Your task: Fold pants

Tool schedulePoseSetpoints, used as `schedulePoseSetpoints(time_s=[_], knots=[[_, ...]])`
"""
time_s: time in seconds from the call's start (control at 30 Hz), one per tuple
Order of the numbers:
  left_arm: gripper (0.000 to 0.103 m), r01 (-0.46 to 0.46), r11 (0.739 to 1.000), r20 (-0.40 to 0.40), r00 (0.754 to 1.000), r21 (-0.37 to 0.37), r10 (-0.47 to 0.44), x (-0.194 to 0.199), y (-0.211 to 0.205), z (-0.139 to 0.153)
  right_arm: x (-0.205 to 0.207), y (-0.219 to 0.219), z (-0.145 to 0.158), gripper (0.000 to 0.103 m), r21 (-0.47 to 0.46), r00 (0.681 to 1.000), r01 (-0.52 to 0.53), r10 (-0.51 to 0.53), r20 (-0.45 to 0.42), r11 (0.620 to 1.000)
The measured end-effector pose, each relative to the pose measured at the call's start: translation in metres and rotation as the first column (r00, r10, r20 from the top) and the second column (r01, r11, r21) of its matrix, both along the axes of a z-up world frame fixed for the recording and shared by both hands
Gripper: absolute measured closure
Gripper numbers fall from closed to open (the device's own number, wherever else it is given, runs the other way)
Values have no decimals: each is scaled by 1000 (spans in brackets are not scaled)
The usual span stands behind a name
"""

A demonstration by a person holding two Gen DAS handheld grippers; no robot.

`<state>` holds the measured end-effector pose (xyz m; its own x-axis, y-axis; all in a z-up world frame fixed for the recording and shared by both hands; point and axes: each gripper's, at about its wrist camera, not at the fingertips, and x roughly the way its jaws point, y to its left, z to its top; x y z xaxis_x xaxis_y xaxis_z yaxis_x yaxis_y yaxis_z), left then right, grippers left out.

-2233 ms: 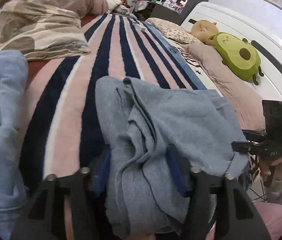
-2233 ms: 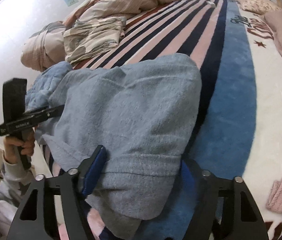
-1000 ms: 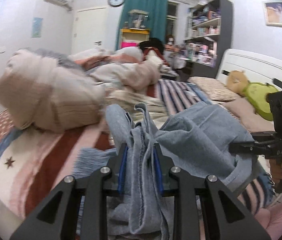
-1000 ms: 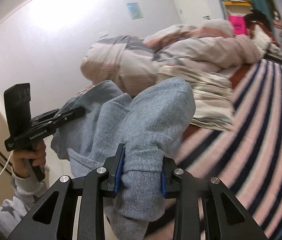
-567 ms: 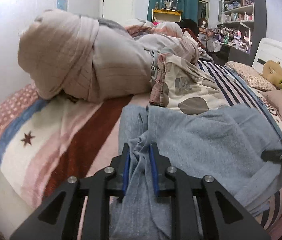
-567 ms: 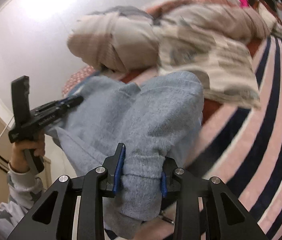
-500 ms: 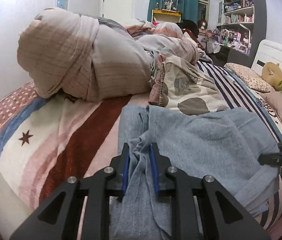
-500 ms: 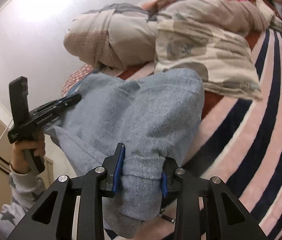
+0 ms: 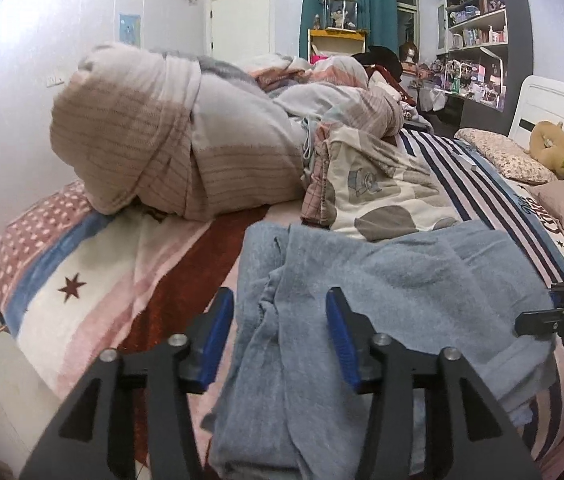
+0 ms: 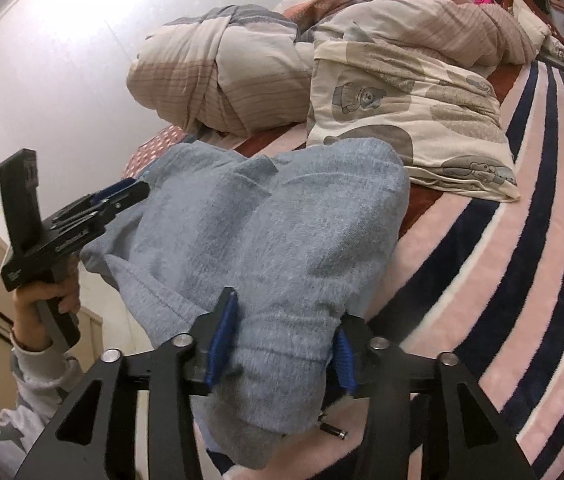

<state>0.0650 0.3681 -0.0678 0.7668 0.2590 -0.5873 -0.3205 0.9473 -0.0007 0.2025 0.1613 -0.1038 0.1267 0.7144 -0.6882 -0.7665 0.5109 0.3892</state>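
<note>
The soft grey-blue knit pants point(image 9: 382, 280) lie bunched on the striped plush bed point(image 9: 130, 280). Left tongs point(image 9: 278, 328) and right tongs point(image 10: 282, 340) are opening, pads off the cloth between them. Draw both straight back, so the fold isn't dragged.

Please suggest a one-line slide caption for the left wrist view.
Left gripper opening over folded grey-blue pants laid on the striped bed blanket, bundled duvet behind.

left claw point(image 9: 280, 320) opening, grey pants point(image 9: 382, 300) between
</note>
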Motion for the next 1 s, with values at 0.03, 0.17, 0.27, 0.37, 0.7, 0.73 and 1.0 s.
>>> schedulePoseSetpoints(time_s=[0.03, 0.17, 0.27, 0.37, 0.7, 0.73, 1.0], knots=[[48, -4, 1000, 13, 1000, 2, 4, -4, -3, 5, -2, -2, 2, 51, 2, 1000, -1, 1, 5, 1000], [41, -12, 1000, 56, 998, 15, 11, -16, -22, 20, -13, -17, 11, 45, -1, 999, -2, 2, 43, 1000], [40, 9, 1000, 85, 996, 10, -10, -22, -44, 30, -23, -35, 18, 41, -3, 998, 2, -2, 61, 1000], [29, 33, 999, 146, 989, 1, -33, -28, -77, 44, -35, -59, 26, 35, -8, 996, 21, -20, 82, 1000], [8, 216, 976, 268, 940, 10, -210, -37, -230, 73, -86, -208, 72, 15, 71, 937, 216, -227, 264, 974], [3, 216, 976, 280, 936, 20, -213, -39, -244, 74, -95, -228, 76, 11, 77, 916, 249, -260, 307, 966], [2, 247, 969, 303, 921, 30, -244, -50, -319, 68, -150, -311, 73, 1, 115, 799, 407, -414, 437, 906]])
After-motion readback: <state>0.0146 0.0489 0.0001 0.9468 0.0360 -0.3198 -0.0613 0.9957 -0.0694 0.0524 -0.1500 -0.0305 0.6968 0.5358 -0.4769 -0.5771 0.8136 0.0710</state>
